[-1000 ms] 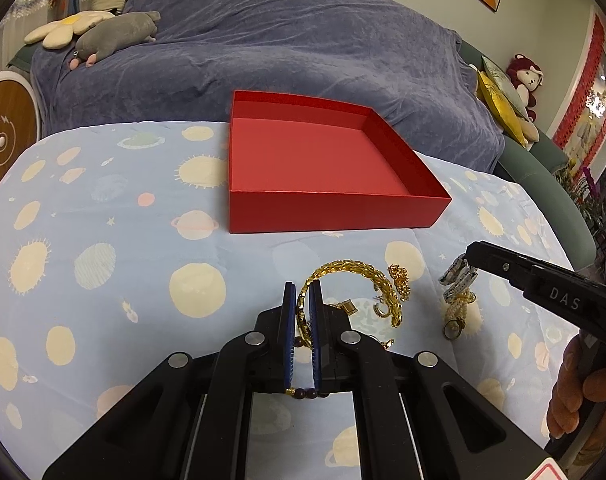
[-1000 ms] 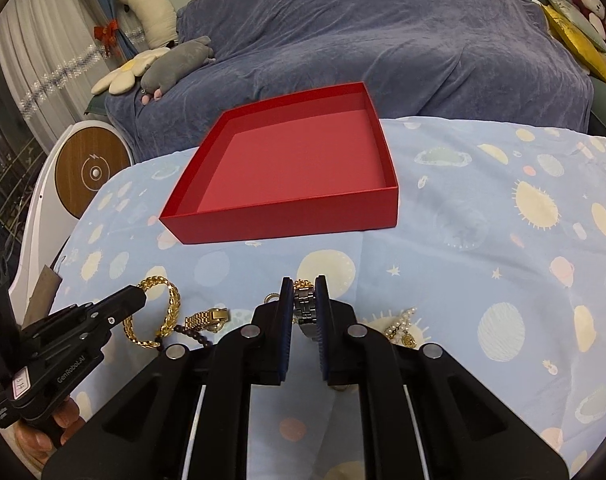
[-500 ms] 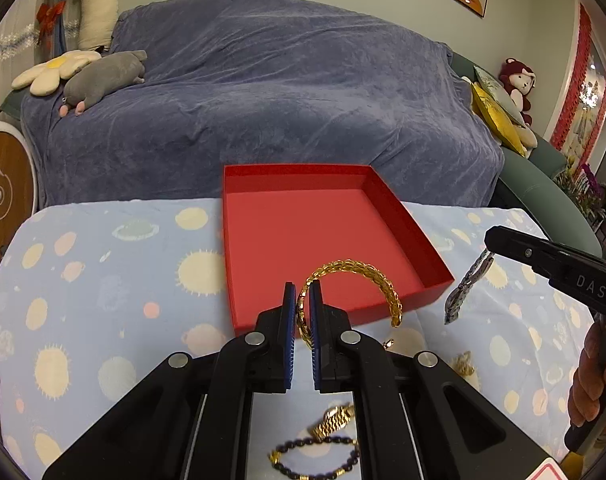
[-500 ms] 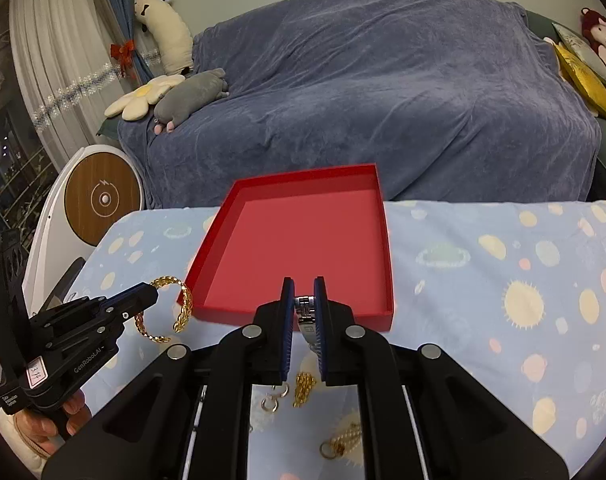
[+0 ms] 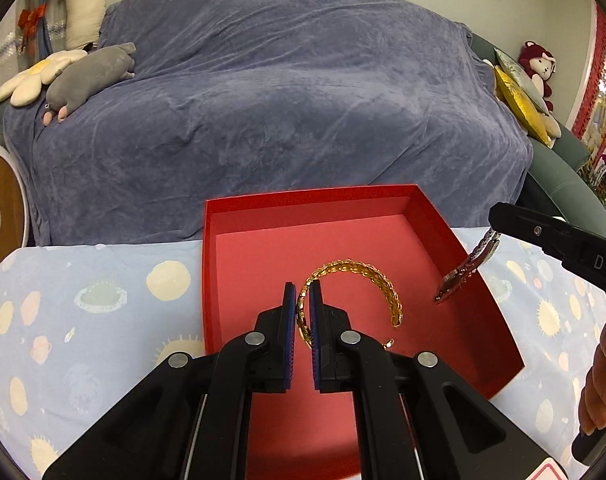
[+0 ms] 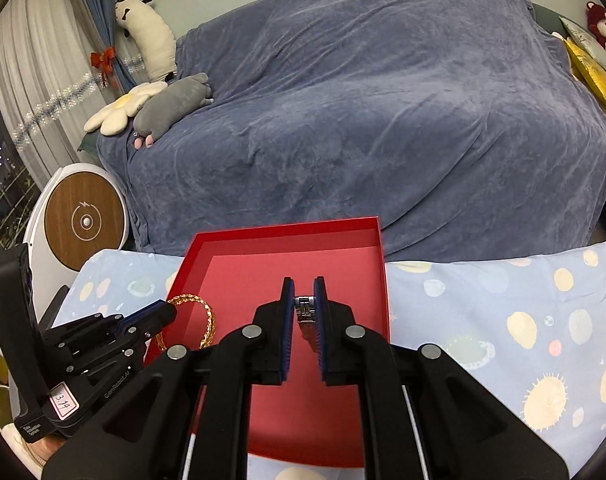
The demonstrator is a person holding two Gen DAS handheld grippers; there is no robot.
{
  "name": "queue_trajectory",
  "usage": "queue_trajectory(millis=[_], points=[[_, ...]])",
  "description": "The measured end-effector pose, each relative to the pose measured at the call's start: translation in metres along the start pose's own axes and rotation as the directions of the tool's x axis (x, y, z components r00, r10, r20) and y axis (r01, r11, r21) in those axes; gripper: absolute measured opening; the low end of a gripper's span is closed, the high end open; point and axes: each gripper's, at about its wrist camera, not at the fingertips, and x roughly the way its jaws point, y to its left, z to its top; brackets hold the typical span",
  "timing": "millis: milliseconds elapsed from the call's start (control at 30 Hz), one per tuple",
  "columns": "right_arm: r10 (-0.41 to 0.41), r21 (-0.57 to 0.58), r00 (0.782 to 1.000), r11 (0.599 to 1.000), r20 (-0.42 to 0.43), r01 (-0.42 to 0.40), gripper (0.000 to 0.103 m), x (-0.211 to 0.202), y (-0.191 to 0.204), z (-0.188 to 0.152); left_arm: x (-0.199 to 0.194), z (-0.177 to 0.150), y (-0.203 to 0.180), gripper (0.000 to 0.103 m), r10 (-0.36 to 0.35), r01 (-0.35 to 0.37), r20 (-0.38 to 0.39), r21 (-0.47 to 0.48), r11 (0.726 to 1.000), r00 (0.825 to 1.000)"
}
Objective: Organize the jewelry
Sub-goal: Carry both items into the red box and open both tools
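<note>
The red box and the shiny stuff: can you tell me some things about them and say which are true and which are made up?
1. The left gripper holds a gold chain bracelet. True.
2. The right gripper is open and holds nothing. False: it is shut on a silver watch band.
3. Both pieces hang over the red box. True.
4. The red box is blue inside. False: it is red inside.
5. The box sits on a cloth with planets and suns. True.

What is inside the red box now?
Nothing lies on the red box's visible floor. The gold bracelet and silver watch band hang above it; both grippers hide its near part.
</note>
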Motion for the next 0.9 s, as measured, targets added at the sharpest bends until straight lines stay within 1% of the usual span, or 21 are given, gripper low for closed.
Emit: queue_trajectory(millis=[67,267,300,433,467,533,600,633,667,700,733,800,833,900], points=[[-0.010,0.004,1.000,1.000,0.006,0.010,0.009,0.013,-0.003,0.007,0.013,0.008,0.001,0.005,0.022,-0.022,-0.005,0.004,1.000,1.000],[-0.040,0.011,0.997,0.999,0.059,0.039,0.009,0.040,-0.012,0.031,0.046,0.038,0.010,0.005,0.045,-0.045,-0.020,-0.029,0.999,0.999],[-0.042,0.014,0.997,0.999,0.057,0.042,0.009,0.046,-0.014,0.034,0.053,0.042,0.013,0.005,0.062,-0.063,-0.029,-0.034,0.997,0.998],[-0.065,0.024,0.998,0.998,-0.011,0.066,0.009,0.071,-0.022,0.031,0.080,0.049,0.016,0.006,0.101,-0.104,-0.091,-0.028,0.994,0.991],[-0.069,0.019,0.997,0.997,-0.028,0.069,0.009,0.074,-0.023,0.028,0.086,0.047,0.017,0.009,0.107,-0.110,-0.114,-0.026,0.994,0.988],[-0.058,0.011,0.996,0.998,-0.065,0.059,0.009,0.078,-0.025,0.019,0.092,0.045,0.021,0.010,0.108,-0.115,-0.151,-0.043,0.992,0.983],[-0.051,0.000,0.993,0.999,-0.105,0.051,0.009,0.078,-0.027,0.008,0.090,0.043,0.025,0.012,0.098,-0.108,-0.154,-0.061,0.992,0.983],[-0.050,-0.009,0.991,0.999,-0.122,0.049,0.009,0.078,-0.027,0.002,0.088,0.041,0.026,0.021,0.101,-0.112,-0.152,-0.064,0.992,0.983],[-0.051,-0.019,0.989,0.999,-0.139,0.048,0.009,0.077,-0.028,-0.004,0.086,0.039,0.027,0.037,0.106,-0.117,-0.148,-0.066,0.991,0.983],[-0.049,-0.027,0.987,0.999,-0.152,0.045,0.009,0.076,-0.028,-0.011,0.083,0.037,0.028,0.043,0.107,-0.118,-0.139,-0.073,0.990,0.985],[-0.045,-0.032,0.985,0.999,-0.165,0.040,0.010,0.073,-0.028,-0.017,0.082,0.035,0.030,0.047,0.101,-0.112,-0.128,-0.085,0.990,0.987],[-0.039,-0.036,0.983,0.999,-0.179,0.033,0.012,0.065,-0.028,-0.029,0.077,0.032,0.033,0.049,0.082,-0.094,-0.119,-0.102,0.990,0.990],[-0.032,-0.037,0.983,0.999,-0.183,0.025,0.013,0.060,-0.029,-0.036,0.073,0.030,0.035,0.054,0.078,-0.090,-0.112,-0.110,0.990,0.991],[-0.018,-0.034,0.984,0.999,-0.176,0.012,0.013,0.045,-0.031,-0.047,0.063,0.026,0.037,0.054,0.074,-0.084,-0.090,-0.120,0.989,0.993]])
